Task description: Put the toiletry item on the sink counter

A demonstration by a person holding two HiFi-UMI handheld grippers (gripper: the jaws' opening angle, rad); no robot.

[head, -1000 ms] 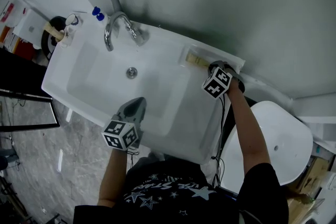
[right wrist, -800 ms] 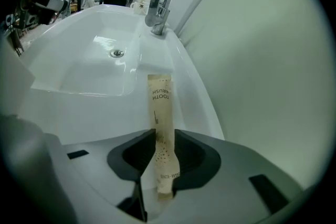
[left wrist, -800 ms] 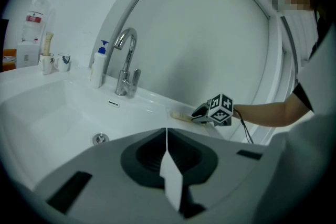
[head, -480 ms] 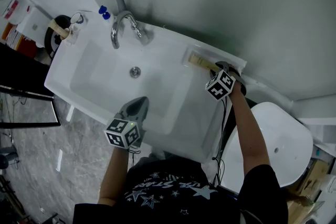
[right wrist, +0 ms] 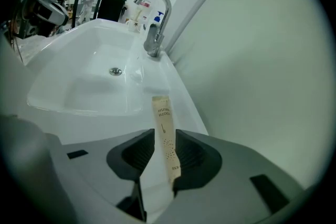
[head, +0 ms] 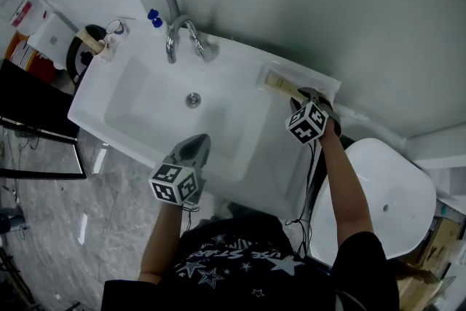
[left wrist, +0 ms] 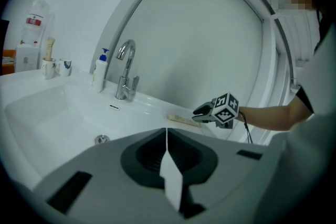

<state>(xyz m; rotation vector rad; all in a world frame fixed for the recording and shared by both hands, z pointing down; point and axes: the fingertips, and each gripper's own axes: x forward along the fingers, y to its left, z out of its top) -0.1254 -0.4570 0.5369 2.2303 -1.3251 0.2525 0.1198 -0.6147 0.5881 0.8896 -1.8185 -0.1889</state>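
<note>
The toiletry item, a tan paper toothbrush packet (head: 279, 84), lies flat on the white sink counter (head: 251, 156) by the back right corner. My right gripper (head: 300, 100) hovers just over its near end. Its jaws have just been opening and stand open. In the right gripper view the packet (right wrist: 163, 118) shows in the gap of the right gripper (right wrist: 159, 136), with no pad pressing on it. My left gripper (head: 195, 147) is shut and empty over the basin's front edge. From the left gripper (left wrist: 167, 131) I see the right gripper (left wrist: 201, 111) above the packet (left wrist: 181, 119).
A chrome tap (head: 183, 36) stands behind the basin, with a blue-capped bottle (head: 154, 18) and cups with a brush (head: 108, 38) to its left. A white rounded fixture (head: 389, 193) sits right of the sink. The wall runs close behind the counter.
The right gripper has let go of the packet and drawn back and up, so more of the packet shows on the counter. The left gripper has barely shifted.
</note>
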